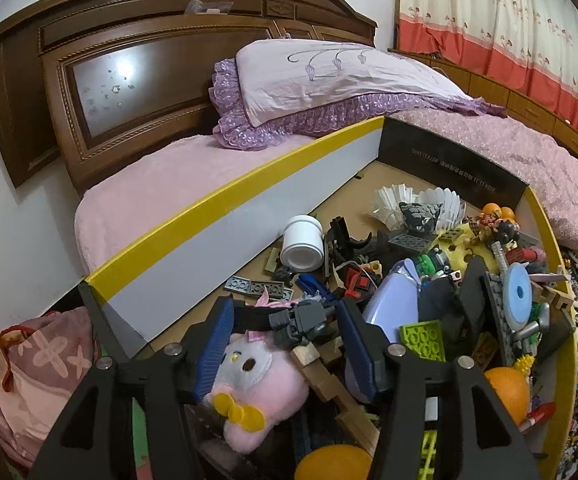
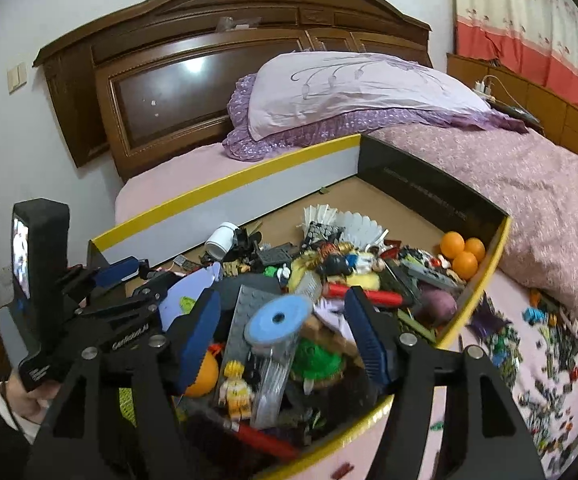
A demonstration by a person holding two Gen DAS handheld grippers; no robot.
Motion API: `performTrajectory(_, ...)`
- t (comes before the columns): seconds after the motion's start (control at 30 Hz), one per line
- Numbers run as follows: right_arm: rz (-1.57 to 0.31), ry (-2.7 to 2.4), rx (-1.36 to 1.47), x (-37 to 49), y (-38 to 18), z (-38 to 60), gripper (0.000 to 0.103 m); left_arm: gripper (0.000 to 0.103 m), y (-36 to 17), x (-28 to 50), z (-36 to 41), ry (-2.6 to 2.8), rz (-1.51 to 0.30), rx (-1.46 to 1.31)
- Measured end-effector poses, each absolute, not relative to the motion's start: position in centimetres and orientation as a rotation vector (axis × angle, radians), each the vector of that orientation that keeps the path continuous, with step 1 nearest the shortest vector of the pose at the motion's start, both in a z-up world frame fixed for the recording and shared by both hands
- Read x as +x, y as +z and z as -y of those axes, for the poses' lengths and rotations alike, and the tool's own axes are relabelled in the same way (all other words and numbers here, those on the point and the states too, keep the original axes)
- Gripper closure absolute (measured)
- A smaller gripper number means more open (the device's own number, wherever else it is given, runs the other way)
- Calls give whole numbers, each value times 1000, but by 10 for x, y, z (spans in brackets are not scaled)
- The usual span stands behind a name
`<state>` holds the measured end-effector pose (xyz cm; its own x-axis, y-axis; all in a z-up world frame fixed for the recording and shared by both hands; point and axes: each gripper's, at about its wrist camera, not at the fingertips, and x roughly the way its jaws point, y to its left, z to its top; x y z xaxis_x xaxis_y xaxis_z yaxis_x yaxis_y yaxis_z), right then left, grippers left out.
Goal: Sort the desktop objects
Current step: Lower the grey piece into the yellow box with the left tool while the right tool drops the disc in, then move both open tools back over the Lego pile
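Your left tongs [image 1: 289, 344] are open over the soft pink cat plush toy [image 1: 249, 384] and a small grey robot figure [image 1: 301, 320], inside the big yellow-edged cardboard box [image 1: 209, 204] on the bed. Your right tongs [image 2: 283, 336] are open too, around the blue round disc [image 2: 277, 318] on the toy pile.

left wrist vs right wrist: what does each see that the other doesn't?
Left wrist only: pink plush toy between the open left gripper fingers, and a pink cloth bundle on the floor.

Right wrist only: small bricks scattered on the bedspread, wall switch, yellow-haired minifigure, open right gripper.

Both: yellow-rimmed box, white jar, blue disc, purple pillow.
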<state>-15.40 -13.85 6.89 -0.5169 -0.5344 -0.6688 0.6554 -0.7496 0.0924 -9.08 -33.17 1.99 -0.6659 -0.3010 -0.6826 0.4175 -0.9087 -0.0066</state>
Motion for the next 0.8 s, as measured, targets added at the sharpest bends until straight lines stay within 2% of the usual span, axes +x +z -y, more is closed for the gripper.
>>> performTrajectory(0.5, -97, -2332, 935, -89, 72, 44, 33, 47, 66, -58, 273, -2650, -123, 889)
performTrajectory(0.8, 33, -2409, 1007, -54, 58, -27, 32, 44, 72, -45, 214, -2765, -48, 923)
